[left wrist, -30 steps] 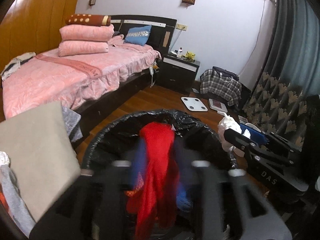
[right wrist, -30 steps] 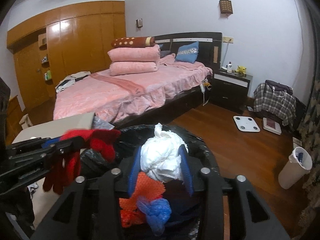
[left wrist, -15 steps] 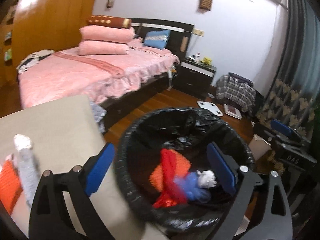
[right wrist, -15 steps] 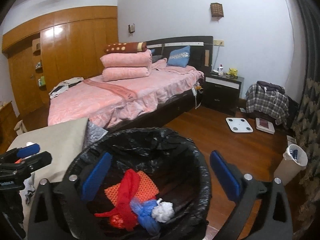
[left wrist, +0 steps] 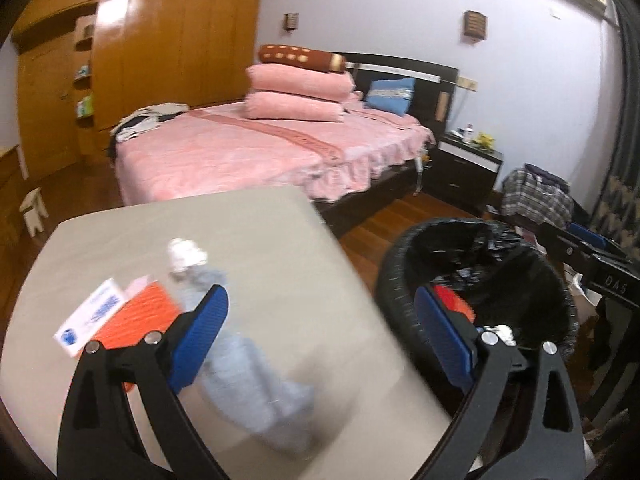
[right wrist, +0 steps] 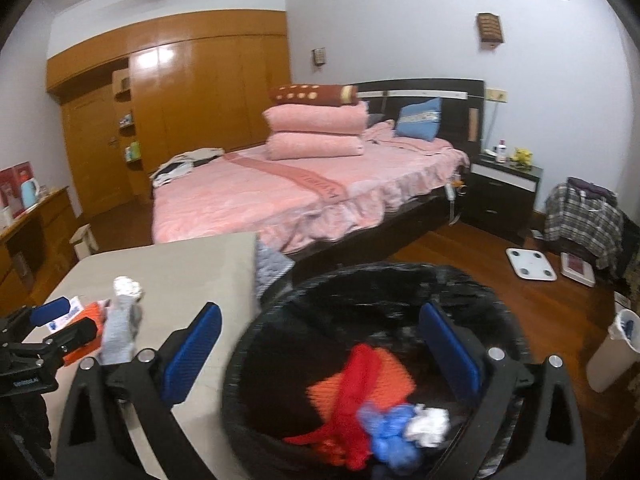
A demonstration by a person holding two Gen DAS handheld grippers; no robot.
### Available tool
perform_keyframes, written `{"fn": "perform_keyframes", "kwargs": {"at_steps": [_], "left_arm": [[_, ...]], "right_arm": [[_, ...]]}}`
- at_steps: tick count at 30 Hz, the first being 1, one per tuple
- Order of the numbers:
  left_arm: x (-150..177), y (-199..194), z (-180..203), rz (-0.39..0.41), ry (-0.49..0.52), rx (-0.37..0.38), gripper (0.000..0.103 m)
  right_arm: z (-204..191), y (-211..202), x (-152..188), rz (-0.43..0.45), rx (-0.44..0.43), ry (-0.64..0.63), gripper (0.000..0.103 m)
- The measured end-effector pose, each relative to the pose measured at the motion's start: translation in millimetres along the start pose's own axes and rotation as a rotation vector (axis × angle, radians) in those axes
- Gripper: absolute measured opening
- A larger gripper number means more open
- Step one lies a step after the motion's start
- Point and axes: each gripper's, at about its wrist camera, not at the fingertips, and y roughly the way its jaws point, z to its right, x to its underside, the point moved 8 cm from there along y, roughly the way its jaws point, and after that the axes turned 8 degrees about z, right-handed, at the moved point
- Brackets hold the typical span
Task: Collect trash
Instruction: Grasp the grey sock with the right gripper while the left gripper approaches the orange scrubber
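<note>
Both the left gripper [left wrist: 320, 340] and right gripper [right wrist: 320, 356] gape wide, holding nothing. The bin [right wrist: 280, 320] sits at five o'clock of the table [left wrist: 260, 240]; a blurred grey sock [left wrist: 248, 372], probably, lies there.

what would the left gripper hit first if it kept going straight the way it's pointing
Probably the beige tabletop: the open left gripper looks down across it, jaws wide apart. The grey cloth lies just left of that line, by the left finger, and the black bin just right. Blur leaves depth uncertain.
</note>
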Motion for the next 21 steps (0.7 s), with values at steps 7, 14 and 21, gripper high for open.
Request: {"fn": "perform_keyframes", "kwargs": {"at_steps": [7, 14, 21], "left_arm": [[1.8, -18.8, -58.8, 0.020, -0.040, -0.106, 0.092], [5.2, -33.5, -115.1, 0.035, -0.071, -0.200, 0.092], [16.1, -40.8, -156.1, 0.021, -0.095, -0.263, 0.092]], "right_arm": [[-67.1, 12.3, 3.2, -0.005, -0.092, -0.023, 0.097], [-126.2, 24.3, 13.0, -0.027, -0.179, -0.052, 0.097], [-189.5, 45.7, 40.7, -0.087, -0.256, -0.089, 0.096]]}}
